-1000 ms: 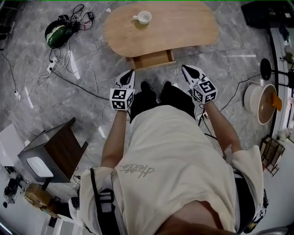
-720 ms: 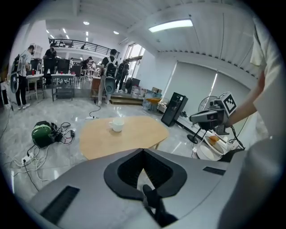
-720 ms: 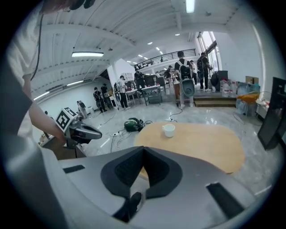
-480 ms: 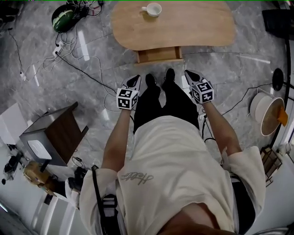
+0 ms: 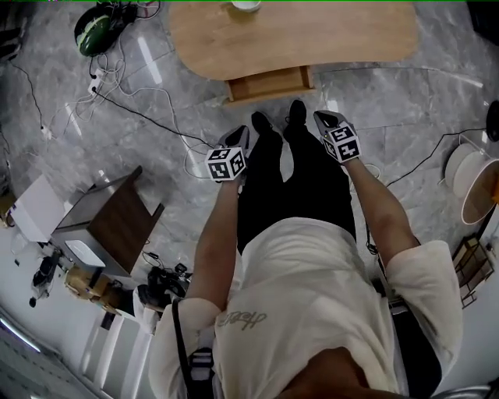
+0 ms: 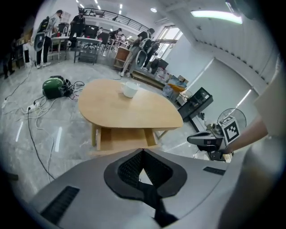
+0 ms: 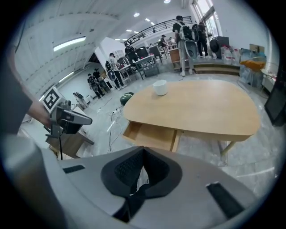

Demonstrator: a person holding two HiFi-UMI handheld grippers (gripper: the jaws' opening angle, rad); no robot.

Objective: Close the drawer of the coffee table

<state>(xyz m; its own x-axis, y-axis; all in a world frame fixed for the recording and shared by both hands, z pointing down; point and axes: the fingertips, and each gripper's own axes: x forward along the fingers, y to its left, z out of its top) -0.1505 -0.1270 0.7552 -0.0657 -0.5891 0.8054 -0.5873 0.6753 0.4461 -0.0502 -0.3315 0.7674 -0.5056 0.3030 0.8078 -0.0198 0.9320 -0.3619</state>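
The oval wooden coffee table stands on the grey marble floor at the top of the head view, with a white cup on it. Its drawer is pulled out toward me. My shoes are just short of the drawer front. My left gripper is shut and empty, held to the lower left of the drawer, apart from it. My right gripper is shut and empty, to the drawer's lower right. The left gripper view shows the drawer beyond the closed jaws; the right gripper view shows the open drawer below the tabletop.
A green object with tangled cables lies on the floor at the upper left. A dark wooden side table stands at the left. A white basin sits at the right edge. People stand far behind the table.
The table and drawer have shifted toward the top of the head view. Both grippers have come closer together near my legs. The drawer stays open and both jaws stay shut.
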